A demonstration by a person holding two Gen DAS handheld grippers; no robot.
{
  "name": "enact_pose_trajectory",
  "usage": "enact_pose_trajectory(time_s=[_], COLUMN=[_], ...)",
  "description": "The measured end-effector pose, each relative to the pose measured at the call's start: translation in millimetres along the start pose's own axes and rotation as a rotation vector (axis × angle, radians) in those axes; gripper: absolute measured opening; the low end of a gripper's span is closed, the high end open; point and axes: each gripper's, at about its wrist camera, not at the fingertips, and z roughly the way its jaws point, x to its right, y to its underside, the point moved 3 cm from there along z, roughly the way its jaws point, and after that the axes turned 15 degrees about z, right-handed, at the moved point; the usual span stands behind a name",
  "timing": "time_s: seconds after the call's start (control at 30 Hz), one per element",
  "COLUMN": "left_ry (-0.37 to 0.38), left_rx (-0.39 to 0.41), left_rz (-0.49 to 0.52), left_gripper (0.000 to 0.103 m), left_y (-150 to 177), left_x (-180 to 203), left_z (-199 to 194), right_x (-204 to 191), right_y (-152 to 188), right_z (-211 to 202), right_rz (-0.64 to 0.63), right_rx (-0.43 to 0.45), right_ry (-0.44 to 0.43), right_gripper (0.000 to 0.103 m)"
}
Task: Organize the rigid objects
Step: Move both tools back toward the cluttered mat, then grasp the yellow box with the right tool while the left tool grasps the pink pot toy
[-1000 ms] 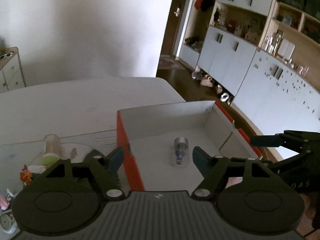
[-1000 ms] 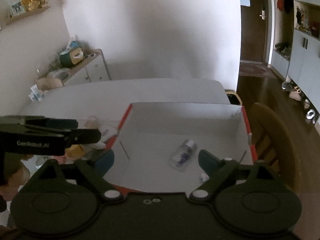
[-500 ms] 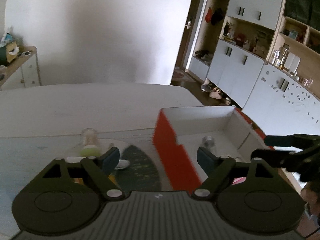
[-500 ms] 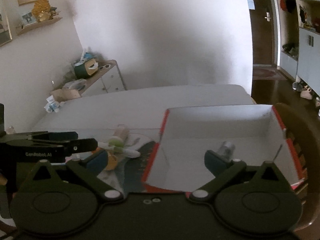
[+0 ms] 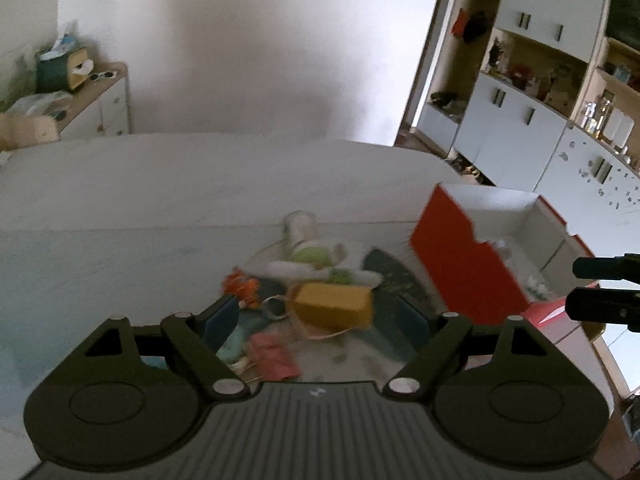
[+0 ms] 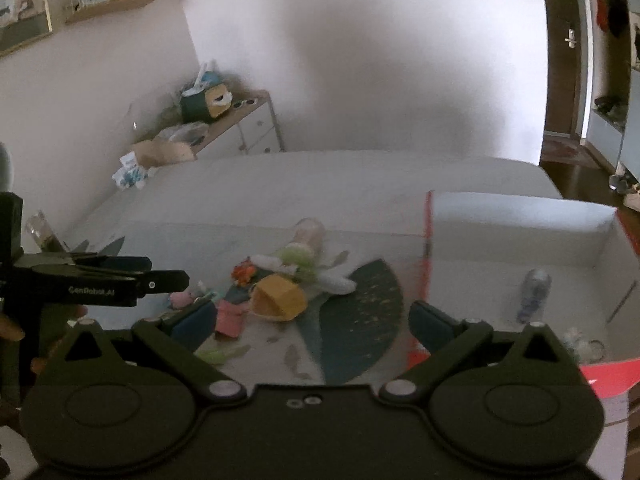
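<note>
White table (image 5: 120, 208), both grippers' fingers (image 5: 220, 322) angled down, spread wide, empty

Lighting is dim and soft – a broad grey shadow lies on the wall (image 5: 256, 80). Motion blur smears the worktop (image 6: 320, 184) clutter; fisheye distortion bends edges.

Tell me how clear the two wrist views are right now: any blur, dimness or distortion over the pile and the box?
Left wrist view: dim; motion blur smears the yellow block and the orange box; fisheye bends the cabinets. Right wrist view: equally dim; the pile is soft, the bottle in the box is streaked, and the box's near corner glares red.
</note>
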Motion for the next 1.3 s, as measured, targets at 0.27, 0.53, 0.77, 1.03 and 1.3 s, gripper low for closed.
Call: enact_pose_trajectory(time_s=[0.27,0.53,0.77,1.03,1.3], left_ry=[0.035,0.009,0.016,0.042,0.054], left_rx=[-0.057,-0.095,-0.134,-0.176,-0.207], left_rz=[-0.072,-0.094,-0.135,-0.061,-0.017], left_gripper=[0.085,0.085,0.085,0.085,0.085], left_y=[29,49,59,67,69], left_x=[-56,-96,-120,-127,-127], left_z=[6,19,44,67,85], right_x=[-34,-51,-56,-52,-53], right_y=[10,11,10,6,4], right_z=[34,73,107,138,163], right_rz=[-0.044,-0.093,-0.136,-0.166,-0.194], right_rx=[-0.068,-0.105,-0.139,-0.184,-0.216], right_ry=[-0.007,0.056,0.099,0.139,0.155], right_gripper=[0.103,0.102,0.098,0.09,0.077])
